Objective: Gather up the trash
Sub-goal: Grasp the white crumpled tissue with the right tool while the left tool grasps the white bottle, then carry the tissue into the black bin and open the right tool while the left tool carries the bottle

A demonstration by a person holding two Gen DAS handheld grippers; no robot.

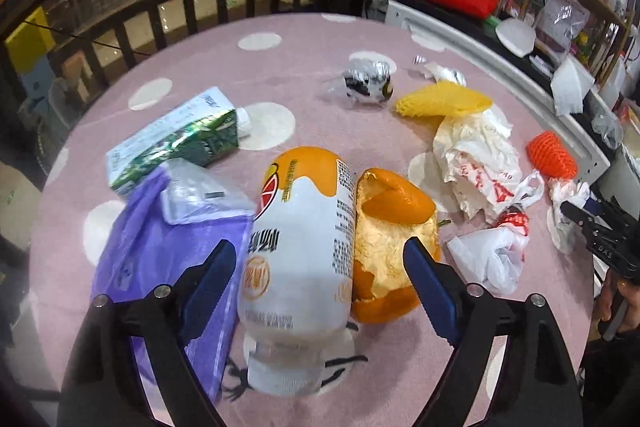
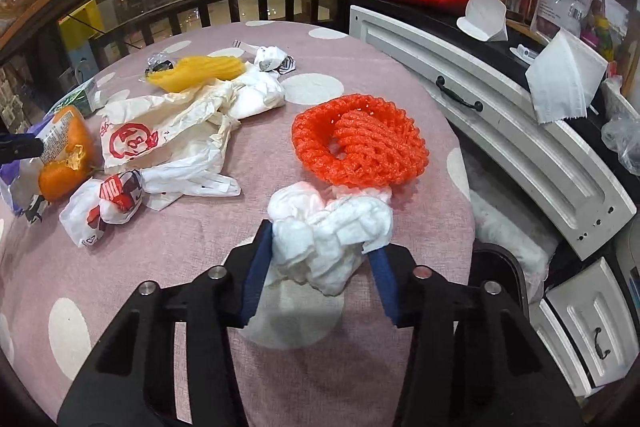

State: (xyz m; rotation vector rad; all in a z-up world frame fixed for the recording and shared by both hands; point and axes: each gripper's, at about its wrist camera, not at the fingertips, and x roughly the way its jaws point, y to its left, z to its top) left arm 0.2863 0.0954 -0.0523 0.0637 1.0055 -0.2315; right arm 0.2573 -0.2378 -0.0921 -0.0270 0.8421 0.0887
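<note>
Crumpled tissue (image 2: 328, 239) at near table edge, just before orange foam net (image 2: 360, 143): we judge it light, soft, squashy; take by bulk. Right gripper (image 2: 320, 259) pads pinch it both sides. Drink bottle (image 1: 300, 251) lies beside orange peel (image 1: 388, 239): light, smooth, maybe slippery; grip mid-body. Left gripper (image 1: 320, 267) jaws apart, straddling bottle and peel, untouched.

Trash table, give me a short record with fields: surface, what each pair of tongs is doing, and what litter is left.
surface: pink cloth with pale dots
left tongs: open, astride a lying drink bottle, pads not touching
right tongs: closed on a crumpled white tissue
beside bottle: orange peel, purple bag
other litter: orange foam net, yellow foam net, green carton, printed plastic bags
</note>
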